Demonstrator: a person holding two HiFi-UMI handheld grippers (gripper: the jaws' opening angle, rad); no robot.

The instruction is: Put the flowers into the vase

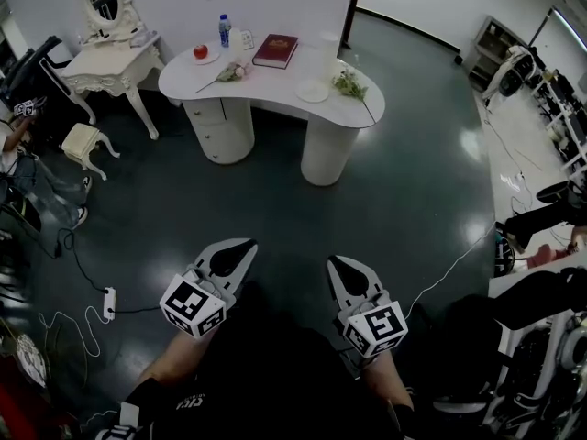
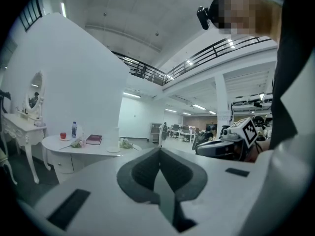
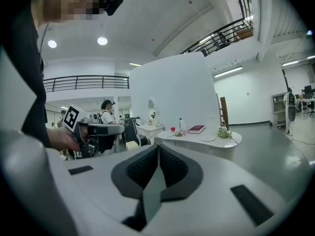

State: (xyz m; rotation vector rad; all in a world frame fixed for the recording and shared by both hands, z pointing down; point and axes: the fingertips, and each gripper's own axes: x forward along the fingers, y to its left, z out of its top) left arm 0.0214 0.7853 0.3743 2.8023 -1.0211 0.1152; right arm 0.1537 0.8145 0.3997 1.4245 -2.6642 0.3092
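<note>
A pink flower with a long stem lies on the left part of the white curved table, far ahead of me. A bunch of white and green flowers lies on the table's right end. A pale white vase stands behind them, hard to tell from the wall. My left gripper and right gripper are held low over the dark floor, well short of the table. Both are shut with nothing between the jaws, as the left gripper view and right gripper view show.
On the table are a red book, a water bottle, an apple on a plate and an empty white plate. A dressing table with mirror and stool stand left. Cables and a power strip lie on the floor.
</note>
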